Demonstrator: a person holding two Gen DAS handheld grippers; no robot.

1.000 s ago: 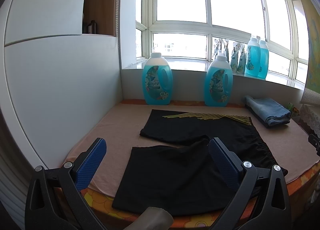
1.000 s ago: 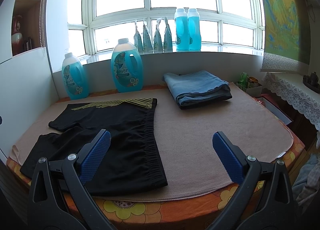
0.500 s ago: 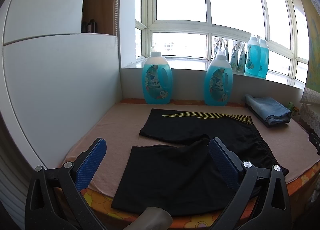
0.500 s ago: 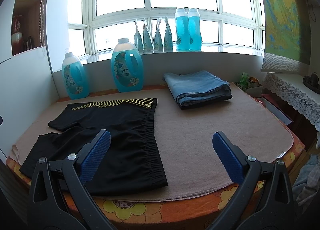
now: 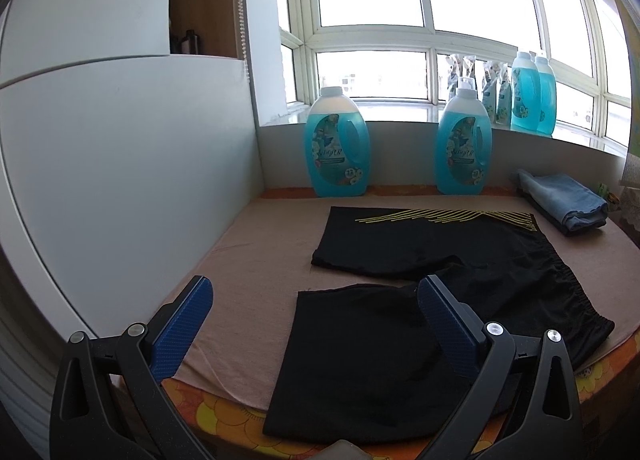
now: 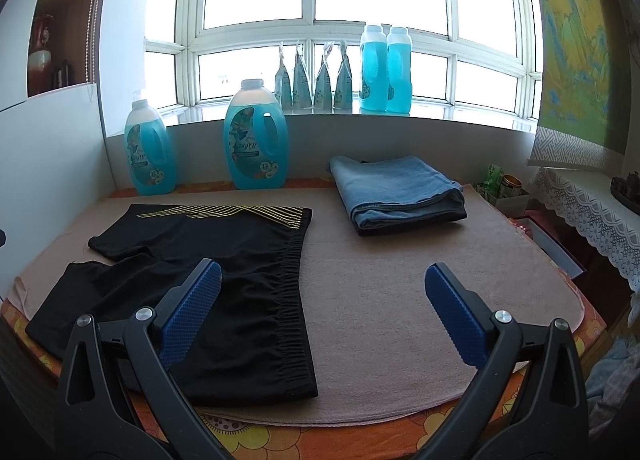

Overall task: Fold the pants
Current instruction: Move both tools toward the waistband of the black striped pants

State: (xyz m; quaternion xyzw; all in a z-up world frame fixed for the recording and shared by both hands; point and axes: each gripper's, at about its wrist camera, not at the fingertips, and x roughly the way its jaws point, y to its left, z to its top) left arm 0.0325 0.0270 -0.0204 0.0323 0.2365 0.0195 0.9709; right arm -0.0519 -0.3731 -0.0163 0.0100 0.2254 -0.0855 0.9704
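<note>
Black shorts (image 5: 460,260) with yellow stripes lie flat on the beige cloth, waistband to the right, two legs to the left; they also show in the right wrist view (image 6: 224,260). My left gripper (image 5: 316,300) is open and empty, above the near leg's hem at the table's front edge. My right gripper (image 6: 324,284) is open and empty, hovering above the near end of the elastic waistband (image 6: 292,292).
Folded blue jeans (image 6: 396,188) lie at the back right on the beige cloth (image 6: 420,280). Two blue detergent bottles (image 5: 338,144) (image 5: 464,144) stand at the back. A white panel (image 5: 120,180) walls the left. More bottles (image 6: 384,68) stand on the sill.
The left wrist view has swung slightly left, so the shorts sit further right in it. The right gripper has not moved. Both stay open.
</note>
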